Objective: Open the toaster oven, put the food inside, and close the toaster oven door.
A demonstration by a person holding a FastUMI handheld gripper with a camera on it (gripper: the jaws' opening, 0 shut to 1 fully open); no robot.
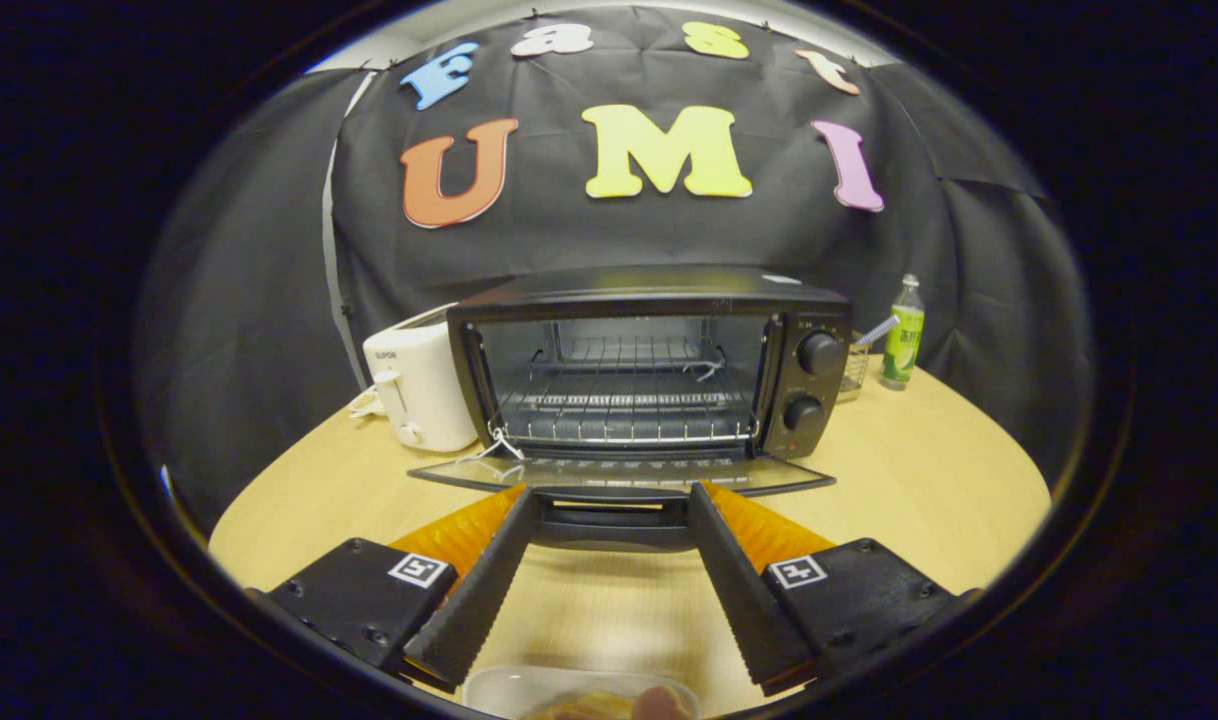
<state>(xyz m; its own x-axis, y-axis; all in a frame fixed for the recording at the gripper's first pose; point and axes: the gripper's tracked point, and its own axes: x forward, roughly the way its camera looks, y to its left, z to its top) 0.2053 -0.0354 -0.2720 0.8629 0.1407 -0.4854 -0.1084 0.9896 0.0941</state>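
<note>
**Desk:** Black cloth backs a pale wooden table (919,470) in the booth. What stands at centre frame?

**Photographer:** A black toaster oven (649,365), its glass door (619,472) dropped flat toward the camera, wire rack (624,405) bare inside. The gripper (614,500) sits low in the frame, fingers spread wide and pinching nothing, tips either side of the door handle (614,520).

**Desk:** And the food?

**Photographer:** At the very bottom centre, nearer than the fingers, a clear tray (579,693) with something tan in it; I can't make out what. Opening looks done, so loading is likely next.

**Desk:** How to do it well?

**Photographer:** Pull back, grip the tray's rim squarely, carry it level over the door's front edge and slide it straight onto the rack.

**Desk:** Room to move?

**Photographer:** Open table lies lower right. A white toaster (419,390) sits just beside the oven at centre left; a green bottle (903,345) stands at centre right, near the knobs (819,353).
</note>
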